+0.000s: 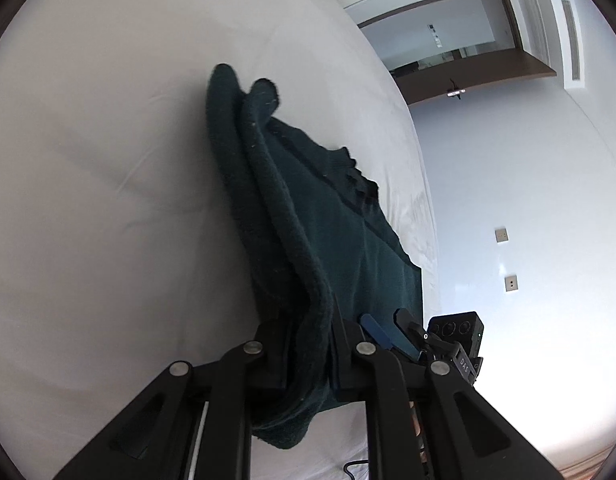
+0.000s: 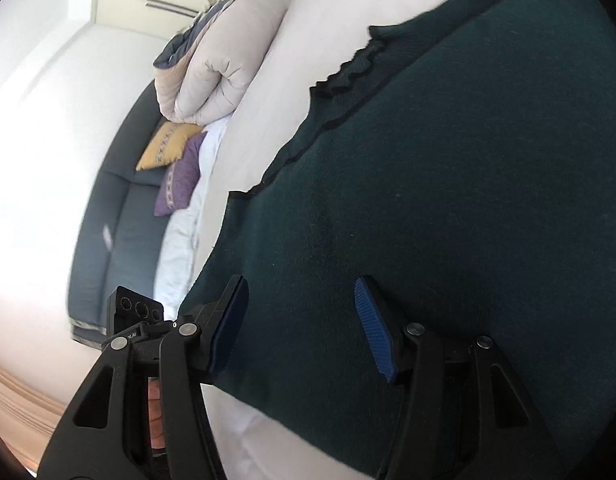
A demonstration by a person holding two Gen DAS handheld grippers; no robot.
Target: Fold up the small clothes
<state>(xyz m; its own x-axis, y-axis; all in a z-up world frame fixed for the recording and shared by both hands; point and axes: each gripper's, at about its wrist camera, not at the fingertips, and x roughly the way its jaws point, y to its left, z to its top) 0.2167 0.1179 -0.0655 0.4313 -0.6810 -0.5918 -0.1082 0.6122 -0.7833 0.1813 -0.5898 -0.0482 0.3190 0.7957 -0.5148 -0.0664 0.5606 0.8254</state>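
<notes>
A dark green knit garment (image 1: 348, 224) with black trim lies on a white bed (image 1: 108, 160). My left gripper (image 1: 308, 328) is shut on a thick folded edge of it, which rises in a ridge away from the jaws. The right gripper also shows in the left wrist view (image 1: 392, 336), beside the left one. In the right wrist view the garment (image 2: 428, 180) fills most of the frame. My right gripper (image 2: 300, 320) is open, its blue pads (image 2: 374, 328) spread over the flat cloth, with nothing between them.
A folded beige duvet (image 2: 220, 60), a yellow cushion (image 2: 166, 146) and a purple cushion (image 2: 180, 178) lie by a dark blue headboard (image 2: 108, 232). White walls with sockets (image 1: 504, 258) and a doorway (image 1: 448, 40) lie beyond the bed's edge.
</notes>
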